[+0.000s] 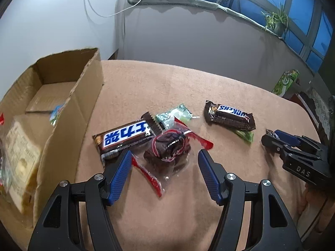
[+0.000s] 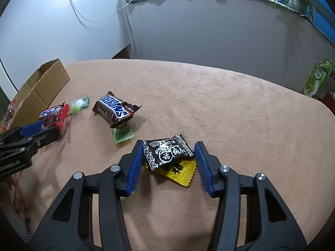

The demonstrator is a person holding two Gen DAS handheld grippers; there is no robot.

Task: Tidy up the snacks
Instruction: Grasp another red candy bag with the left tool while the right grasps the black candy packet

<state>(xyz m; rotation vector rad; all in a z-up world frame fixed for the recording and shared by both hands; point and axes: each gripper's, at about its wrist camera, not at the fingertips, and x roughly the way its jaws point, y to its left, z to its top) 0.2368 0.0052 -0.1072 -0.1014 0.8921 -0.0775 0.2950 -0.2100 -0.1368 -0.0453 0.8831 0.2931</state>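
My left gripper (image 1: 165,159) stands open on either side of a clear, red-edged packet of dark snack (image 1: 167,150); neither pad presses it. Behind the packet lie a long Snickers bar (image 1: 125,138) and a pale green candy (image 1: 175,115). A small Snickers (image 1: 230,115) rests on a green packet (image 1: 246,136). In the right wrist view my right gripper (image 2: 168,148) has its pads against both ends of a black candy packet (image 2: 167,150), which lies on a yellow packet (image 2: 182,171). The open cardboard box (image 1: 83,96) stands at the left.
Inside the box lie a wrapped bread slice (image 1: 18,156) and a small colourful packet (image 1: 56,113). A green carton (image 1: 285,82) stands beyond the table's right edge. The tan cloth (image 2: 209,104) covers the table. A grey wall and a window sill with a plant (image 1: 276,21) stand behind.
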